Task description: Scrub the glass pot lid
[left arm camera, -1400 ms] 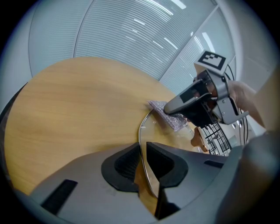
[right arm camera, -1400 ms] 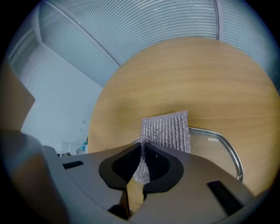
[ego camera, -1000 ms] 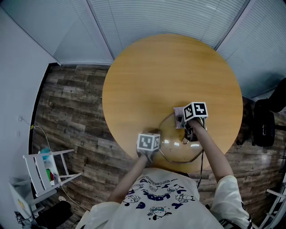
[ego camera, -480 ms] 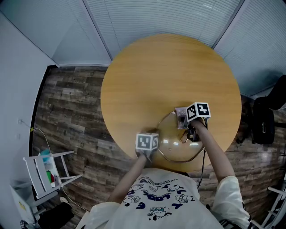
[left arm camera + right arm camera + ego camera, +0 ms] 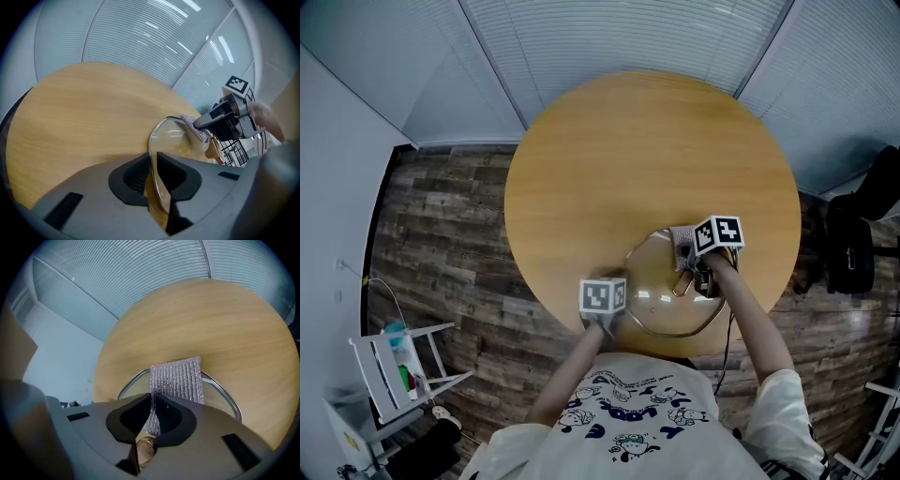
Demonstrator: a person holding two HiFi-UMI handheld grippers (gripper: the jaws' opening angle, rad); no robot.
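Grippers, hand-held: two.

1. Left gripper (image 5: pixel 153 179): jaws closed on the metal rim of the glass pot lid (image 5: pixel 659 298), at the lid's near-left edge. The rim runs straight through the gap between the two black pads.
2. Right gripper (image 5: pixel 152 417): jaws pinching one end of the scrub pad (image 5: pixel 178 379). The free end of the pad lies flat over the lid's far rim, touching it.

Marker cubes: two, one on each gripper.

Glass pot lid: one. Clear glass with a metal rim, near the edge of the table (image 5: pixel 645 155) closest to the person and between the two grippers. Whether it lies flat or is lifted on one side cannot be told.

Lid handle (image 5: pixel 213 149): one, copper-coloured, just below the right gripper.

Scrub pad: one. Silvery-grey, ribbed weave, rectangular.

Table: one. Round, pale wood.

Surroundings: wood-plank floor (image 5: pixel 441 244), white slatted blinds on the walls, one white rack (image 5: pixel 392 364) at the left, and one dark chair (image 5: pixel 853 239) at the right, both well apart from the table.
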